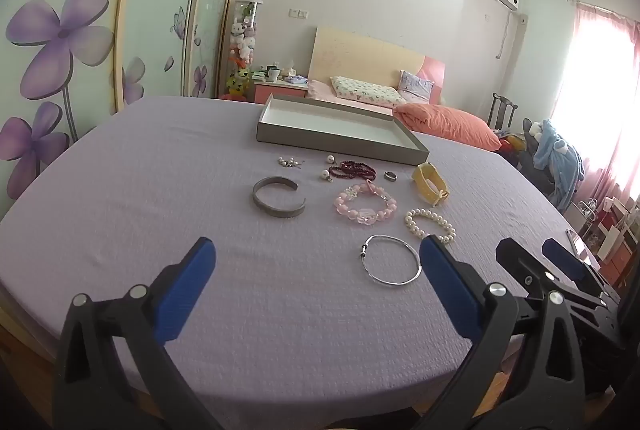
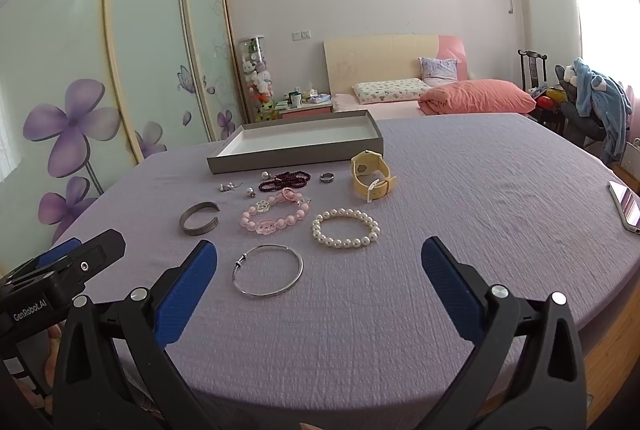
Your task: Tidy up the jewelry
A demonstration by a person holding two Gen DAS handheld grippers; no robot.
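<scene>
Both tools, left tool [image 1: 316, 262] and right tool [image 2: 319, 262], are held wide open, empty. Just ahead, a thin silver bangle [image 2: 267, 271] is judged light, stiff, slippery; its rim should be pinched.

right tool [image 2: 319, 262] spread wide above silver bangle [image 2: 267, 271]; pearl bracelet [image 2: 345, 229] just beyond.

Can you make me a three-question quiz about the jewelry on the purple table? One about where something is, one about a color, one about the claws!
1. Where is the thin silver bangle?
A. in the tray
B. nearest the claws
C. on the bed

2. What color is the watch?
A. yellow
B. green
C. black

3. How is the right claw?
A. shut on pearls
B. open, holding nothing
C. shut on a ring

Answers: B, it lies in front of all the other pieces; A, its strap is pale yellow; B, its blue fingers stand wide apart.
</scene>
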